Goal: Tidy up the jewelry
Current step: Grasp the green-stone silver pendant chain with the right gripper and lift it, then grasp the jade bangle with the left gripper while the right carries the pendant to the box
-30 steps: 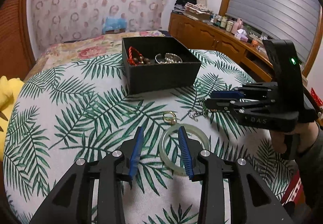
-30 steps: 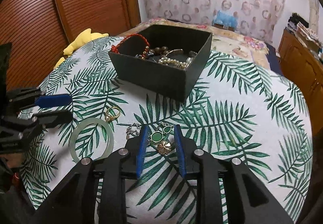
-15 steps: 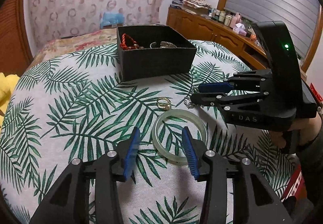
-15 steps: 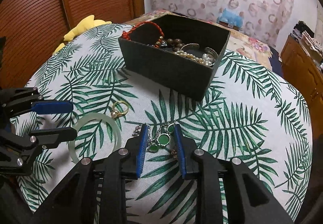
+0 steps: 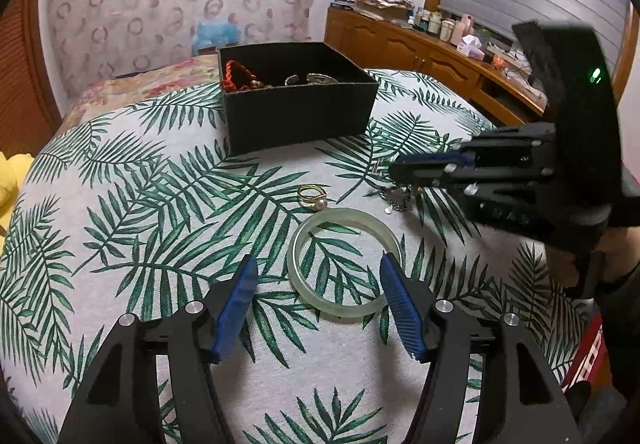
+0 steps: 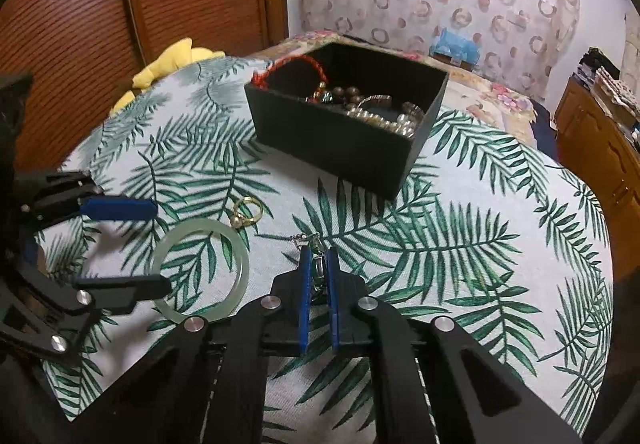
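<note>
A black open box (image 5: pixel 296 104) (image 6: pixel 344 132) holds a red bracelet (image 6: pixel 298 68), beads and pearls. A pale green jade bangle (image 5: pixel 346 264) (image 6: pixel 202 270) lies flat on the leaf-print cloth. A gold pearl ring (image 5: pixel 313 196) (image 6: pixel 246 211) lies just beyond it. My left gripper (image 5: pixel 316 300) is open and straddles the near side of the bangle without touching it. My right gripper (image 6: pixel 318 274) (image 5: pixel 394 174) is shut on a silver chain bracelet with green stones (image 6: pixel 316 256) (image 5: pixel 394 198), whose ends hang out in front of the jaws.
The cloth-covered round table (image 5: pixel 120 204) drops off at its edges. A yellow soft toy (image 6: pixel 172 60) lies at the far left edge. A wooden dresser (image 5: pixel 420 52) with bottles stands beyond the table on the right. Wooden shutter doors (image 6: pixel 120 4) stand at the left.
My right gripper closed on the green-stone chain bracelet. My left gripper opened wider and now straddles the near side of the bangle. The bangle and ring have not moved.
</note>
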